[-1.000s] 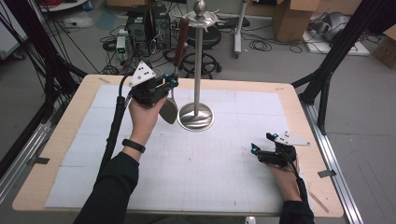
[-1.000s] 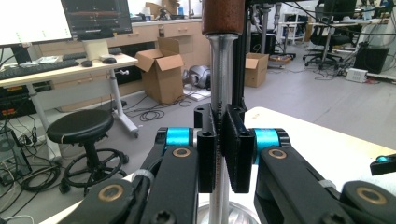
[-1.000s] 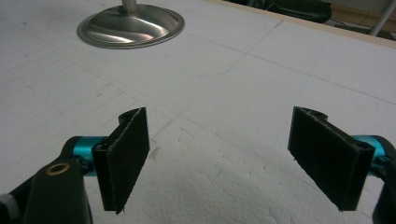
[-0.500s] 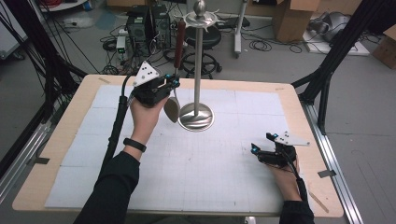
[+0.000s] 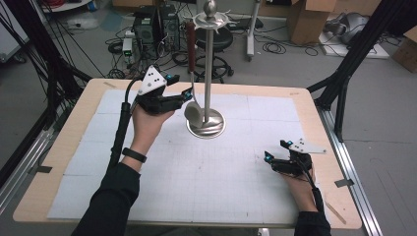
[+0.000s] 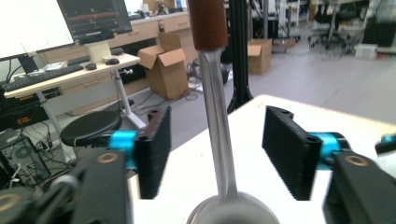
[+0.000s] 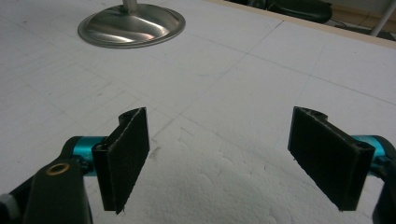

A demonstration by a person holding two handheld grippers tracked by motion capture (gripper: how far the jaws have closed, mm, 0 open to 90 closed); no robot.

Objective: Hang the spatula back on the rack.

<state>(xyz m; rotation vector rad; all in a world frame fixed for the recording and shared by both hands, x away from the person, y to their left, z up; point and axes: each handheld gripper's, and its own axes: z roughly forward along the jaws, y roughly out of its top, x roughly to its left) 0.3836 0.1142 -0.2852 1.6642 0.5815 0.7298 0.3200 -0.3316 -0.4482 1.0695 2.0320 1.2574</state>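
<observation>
Left gripper [image 5: 184, 96] jaws just parted off hanging spoon [image 5: 193, 110], hand raised.

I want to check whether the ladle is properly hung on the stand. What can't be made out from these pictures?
- Hook and ladle top: too small in the high view; cut off by the top edge in the left gripper view.
- Ladle bowl: cut off by the bottom edge there.
- Stand pole: cut off in the right gripper view, base visible.
- Left tool: jaws just opened, pads clear of the shaft.
</observation>
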